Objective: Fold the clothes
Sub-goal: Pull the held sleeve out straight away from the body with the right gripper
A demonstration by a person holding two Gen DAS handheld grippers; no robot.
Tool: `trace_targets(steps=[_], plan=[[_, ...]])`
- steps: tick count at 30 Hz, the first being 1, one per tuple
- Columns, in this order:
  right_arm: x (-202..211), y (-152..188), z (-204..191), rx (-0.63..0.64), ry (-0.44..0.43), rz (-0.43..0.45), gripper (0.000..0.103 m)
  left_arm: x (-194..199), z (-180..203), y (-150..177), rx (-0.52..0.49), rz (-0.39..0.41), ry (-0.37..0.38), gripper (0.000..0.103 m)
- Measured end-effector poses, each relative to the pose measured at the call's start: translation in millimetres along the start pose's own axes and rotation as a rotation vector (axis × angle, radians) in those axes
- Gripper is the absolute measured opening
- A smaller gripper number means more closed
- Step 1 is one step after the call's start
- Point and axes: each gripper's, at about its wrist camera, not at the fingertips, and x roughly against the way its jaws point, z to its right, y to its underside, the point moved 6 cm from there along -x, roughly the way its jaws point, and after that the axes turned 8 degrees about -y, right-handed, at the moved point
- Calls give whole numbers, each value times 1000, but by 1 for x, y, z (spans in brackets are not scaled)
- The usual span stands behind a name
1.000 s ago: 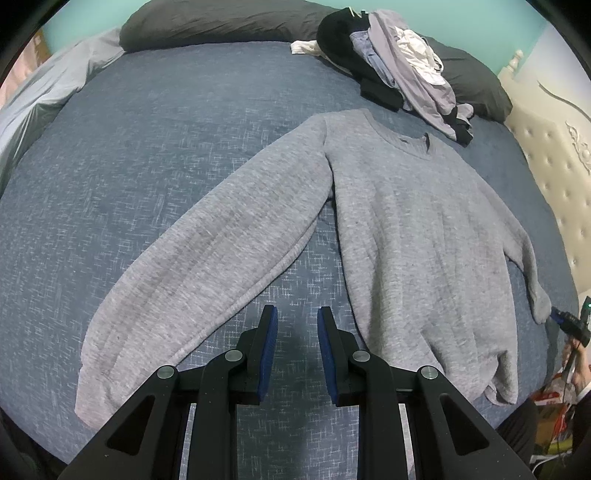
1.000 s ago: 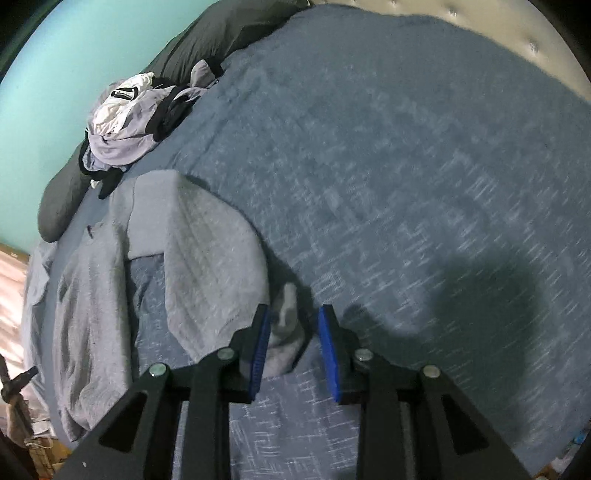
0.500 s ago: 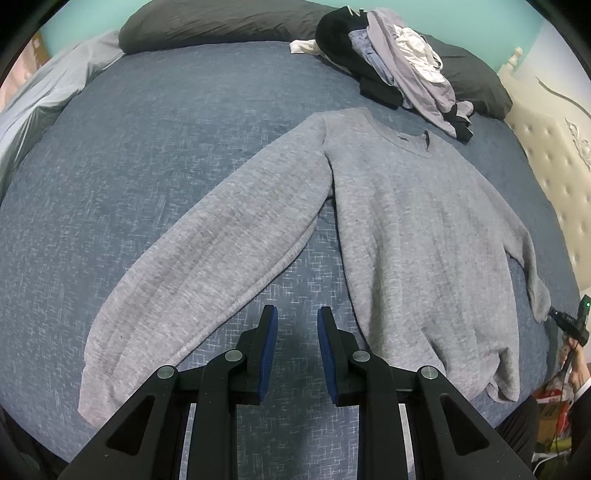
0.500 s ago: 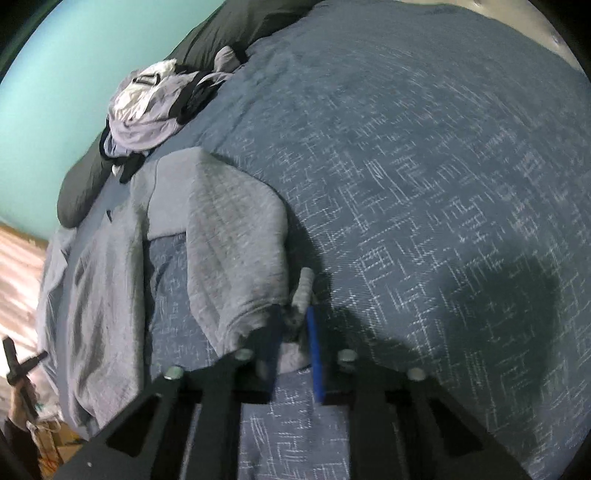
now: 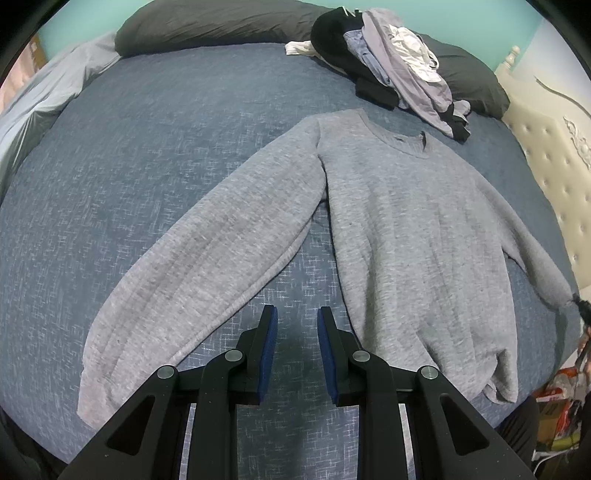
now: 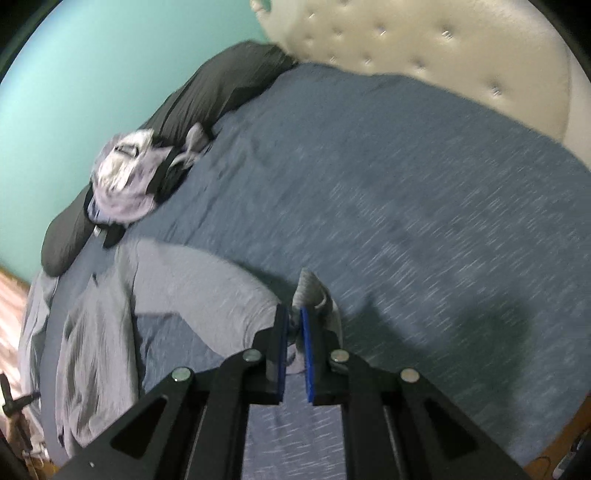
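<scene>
A grey sweatshirt [image 5: 402, 236] lies flat and face up on the blue bedspread [image 5: 147, 147], collar toward the pillows. Its left sleeve [image 5: 207, 269] stretches diagonally toward the near left corner. My left gripper [image 5: 294, 317] hovers open over bare bedspread, between that sleeve and the body. In the right wrist view my right gripper [image 6: 293, 312] is shut on the cuff [image 6: 308, 286] of the other sleeve [image 6: 199, 284], and the cuff is lifted off the bed. The same gripper shows as a small dark shape at the sleeve end [image 5: 583, 306].
A heap of mixed clothes [image 5: 391, 66] sits by the dark pillows [image 5: 207, 22] at the head. A tufted cream headboard [image 5: 554, 166] runs along the right side. A pale blanket [image 5: 48, 92] lies bunched at the far left. Clutter on the floor [image 5: 561, 398] lies past the near right corner.
My right gripper closed on the sleeve cuff and raised it, and its view has swung up toward the headboard. The left gripper has stayed where it was, open.
</scene>
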Motion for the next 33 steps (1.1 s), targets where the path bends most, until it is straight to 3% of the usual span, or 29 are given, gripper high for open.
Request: trace_targets(steps=[7, 17, 24, 28, 33], plan=[[5, -35, 11, 14, 22, 32, 7, -2, 3, -1, -2, -6, -22, 24], [-29, -70, 34, 10, 75, 22, 7, -11, 3, -3, -8, -32, -74, 24], [-69, -72, 62, -77, 124, -31, 7, -25, 10, -3, -17, -60, -85, 24], [-71, -73, 72, -131, 80, 11, 10, -33, 17, -4, -26, -74, -87, 24], [-54, -70, 91, -155, 94, 65, 17, -40, 27, -9, -29, -74, -68, 24]])
